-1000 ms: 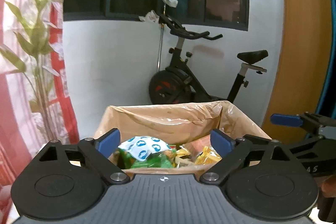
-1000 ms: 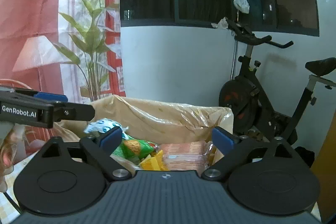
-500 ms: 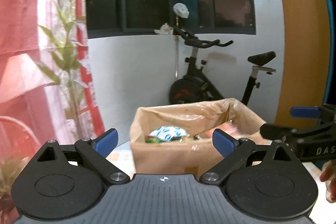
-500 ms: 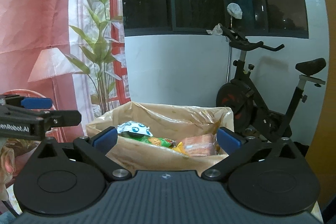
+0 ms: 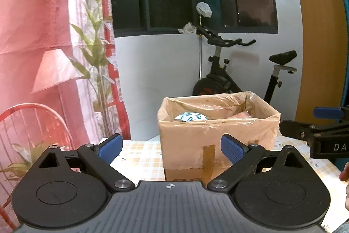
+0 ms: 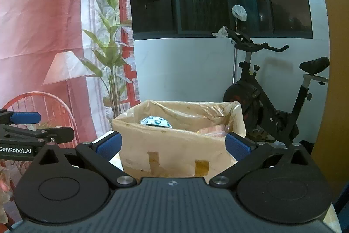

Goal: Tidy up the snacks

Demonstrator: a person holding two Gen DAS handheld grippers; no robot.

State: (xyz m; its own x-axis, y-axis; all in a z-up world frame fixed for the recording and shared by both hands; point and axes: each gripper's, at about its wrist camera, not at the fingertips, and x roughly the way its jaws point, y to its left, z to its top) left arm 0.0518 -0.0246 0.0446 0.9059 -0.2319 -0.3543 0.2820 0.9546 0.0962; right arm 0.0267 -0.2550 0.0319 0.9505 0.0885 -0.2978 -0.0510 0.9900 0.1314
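A cardboard box (image 5: 218,134) lined with clear plastic stands on the checked desk (image 5: 141,156), well beyond both grippers. In it a white-and-blue snack pack (image 5: 189,116) lies at the left and a pinkish wrapped pack (image 6: 214,130) at the right.

The left gripper (image 5: 172,145) has its blue fingers (image 5: 110,144) spread wide with nothing between them. The right gripper (image 6: 172,143) is likewise released and empty.

The left wrist view shows the desk's checked cloth and the right gripper's side at the far right edge. The right wrist view instead shows the left gripper's side at the left edge, and two tape strips on the box front.

An exercise bike (image 6: 272,102) stands behind the box by the white wall.
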